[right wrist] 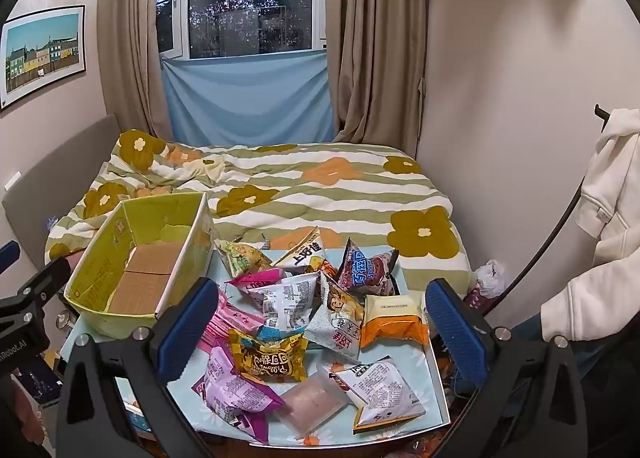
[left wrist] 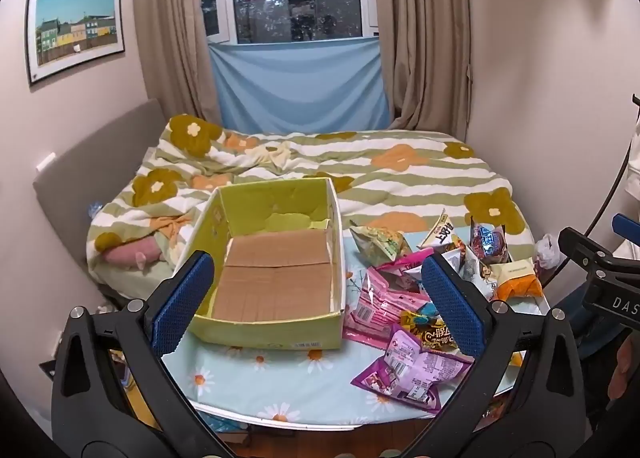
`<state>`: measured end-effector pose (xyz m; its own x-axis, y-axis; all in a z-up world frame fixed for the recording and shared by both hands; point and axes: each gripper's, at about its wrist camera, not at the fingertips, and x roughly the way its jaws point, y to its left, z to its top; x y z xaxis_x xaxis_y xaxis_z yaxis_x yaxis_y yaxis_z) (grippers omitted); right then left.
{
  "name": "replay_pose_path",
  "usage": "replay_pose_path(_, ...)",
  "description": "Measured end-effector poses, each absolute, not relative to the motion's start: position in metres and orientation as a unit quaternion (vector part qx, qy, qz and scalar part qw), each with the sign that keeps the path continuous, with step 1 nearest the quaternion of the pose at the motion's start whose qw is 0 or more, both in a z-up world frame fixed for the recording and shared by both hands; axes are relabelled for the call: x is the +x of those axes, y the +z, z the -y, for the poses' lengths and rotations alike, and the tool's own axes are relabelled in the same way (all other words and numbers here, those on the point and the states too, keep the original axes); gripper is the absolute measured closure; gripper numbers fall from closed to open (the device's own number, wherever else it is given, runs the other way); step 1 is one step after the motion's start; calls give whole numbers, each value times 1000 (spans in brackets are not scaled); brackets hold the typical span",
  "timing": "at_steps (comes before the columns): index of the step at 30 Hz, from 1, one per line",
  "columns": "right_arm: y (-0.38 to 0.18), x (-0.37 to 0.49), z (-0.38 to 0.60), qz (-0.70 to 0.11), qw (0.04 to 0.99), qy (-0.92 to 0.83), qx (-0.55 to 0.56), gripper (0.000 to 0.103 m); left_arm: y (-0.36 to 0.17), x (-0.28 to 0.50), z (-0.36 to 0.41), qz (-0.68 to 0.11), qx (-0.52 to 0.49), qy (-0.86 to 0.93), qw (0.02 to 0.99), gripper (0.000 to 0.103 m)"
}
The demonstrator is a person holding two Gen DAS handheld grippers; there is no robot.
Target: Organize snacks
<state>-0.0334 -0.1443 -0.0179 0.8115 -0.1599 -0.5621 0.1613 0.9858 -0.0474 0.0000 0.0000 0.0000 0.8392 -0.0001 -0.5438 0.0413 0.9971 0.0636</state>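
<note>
Starting, by my reading, with nothing yet packed: the table (right wrist: 434,372) bears the empty box (left wrist: 276,278) at nine o'clock of the snacks (right wrist: 320,322), both the left gripper (left wrist: 316,300) and right gripper (right wrist: 322,328) hover released and empty, so next comes a descent onto one packet.

Yellow-green cardboard box (left wrist: 276,258) set open-topped, empty, on table's left; snack packets (right wrist: 312,322) heaped loosely just right of it.
</note>
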Motion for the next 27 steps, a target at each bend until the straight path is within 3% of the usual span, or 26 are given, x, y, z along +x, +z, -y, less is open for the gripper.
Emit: replay_pose_path(27, -21, -31, 147, -297, 951, -82, 3, 0, -3, -1, 1, -286, 35, -11, 957, 0)
